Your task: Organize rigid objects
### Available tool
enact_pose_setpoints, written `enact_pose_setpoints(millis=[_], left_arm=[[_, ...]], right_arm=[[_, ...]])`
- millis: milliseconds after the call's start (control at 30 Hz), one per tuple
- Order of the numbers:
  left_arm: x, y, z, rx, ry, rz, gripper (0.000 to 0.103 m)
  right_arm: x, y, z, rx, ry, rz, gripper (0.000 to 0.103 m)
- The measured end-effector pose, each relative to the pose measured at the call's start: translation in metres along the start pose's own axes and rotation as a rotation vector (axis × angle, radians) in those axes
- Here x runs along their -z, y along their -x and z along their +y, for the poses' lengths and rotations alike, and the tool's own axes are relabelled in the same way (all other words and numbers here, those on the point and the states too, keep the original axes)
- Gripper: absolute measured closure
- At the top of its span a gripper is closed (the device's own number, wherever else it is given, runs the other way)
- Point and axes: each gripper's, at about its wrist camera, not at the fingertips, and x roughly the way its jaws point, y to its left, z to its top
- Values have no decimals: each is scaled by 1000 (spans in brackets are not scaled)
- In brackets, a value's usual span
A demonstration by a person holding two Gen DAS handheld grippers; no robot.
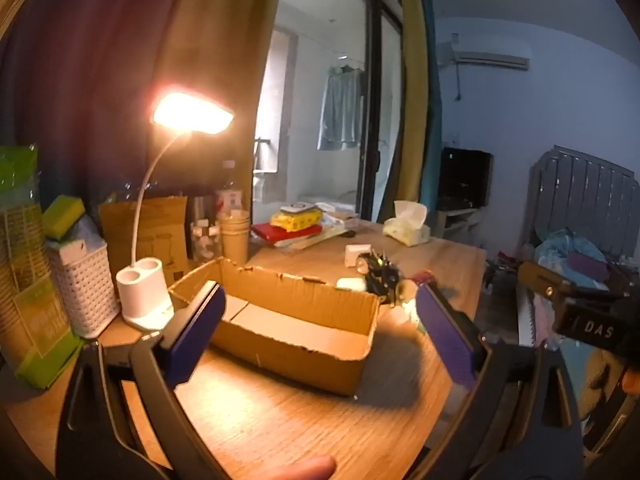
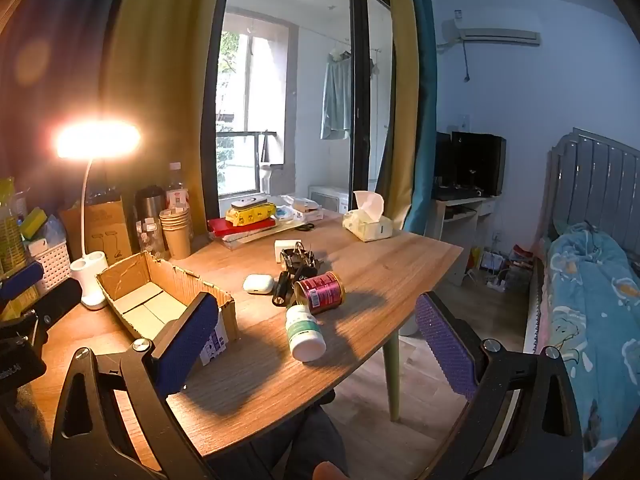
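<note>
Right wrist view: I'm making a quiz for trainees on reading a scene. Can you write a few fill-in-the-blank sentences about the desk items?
1. The white bottle lies on its ____ on the table.
2. The cardboard box holds ____ of the loose items.
3. The can beside the bottle is ____ in colour.
4. The right claw is ____, gripping nothing.

Missing words: side; none; red; open

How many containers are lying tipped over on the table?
2. The white bottle lies nearest the table's front edge; the red can lies just behind it, beside the dark clutter. Others could be hidden in that clutter.
</note>
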Motion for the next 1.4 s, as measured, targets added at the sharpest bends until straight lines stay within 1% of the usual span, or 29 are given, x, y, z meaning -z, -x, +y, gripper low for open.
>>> enact_pose_setpoints(millis=[67, 100, 167, 233, 300, 333, 567, 633, 733, 833, 1033, 1400], left_arm=[[-5, 3, 16, -7, 46, -20, 6], [-6, 6, 19, -8, 47, -33, 6], [-9, 15, 18, -10, 22, -60, 6], [-12, 18, 13, -23, -11, -71, 6], [-10, 15, 5, -16, -44, -54, 6], [-6, 8, -6, -22, -72, -35, 6], [-6, 7, -10, -9, -90, -14, 6], [-4, 5, -11, -18, -102, -9, 6], [-3, 3, -7, -7, -89, 3, 7], [-3, 2, -5, -12, -86, -2, 7], [-5, 4, -4, 4, -78, -14, 7], [-6, 0, -4, -21, -75, -1, 7]], right_arm=[[0, 0, 1, 4, 10, 15, 3], [0, 0, 1, 4, 11, 15, 3], [0, 0, 1, 4, 11, 13, 3], [0, 0, 1, 4, 11, 14, 3], [0, 0, 1, 4, 10, 16, 3], [-1, -1, 1, 5, 13, 17, 3], [1, 0, 2, 1, 10, 20, 3], [1, 0, 1, -1, 9, 21, 3], [0, -2, 2, -6, 10, 19, 3], [0, -1, 3, -6, 10, 20, 3], [-1, -1, 3, -5, 11, 19, 3], [-2, 0, 2, -7, 5, 22, 3]])
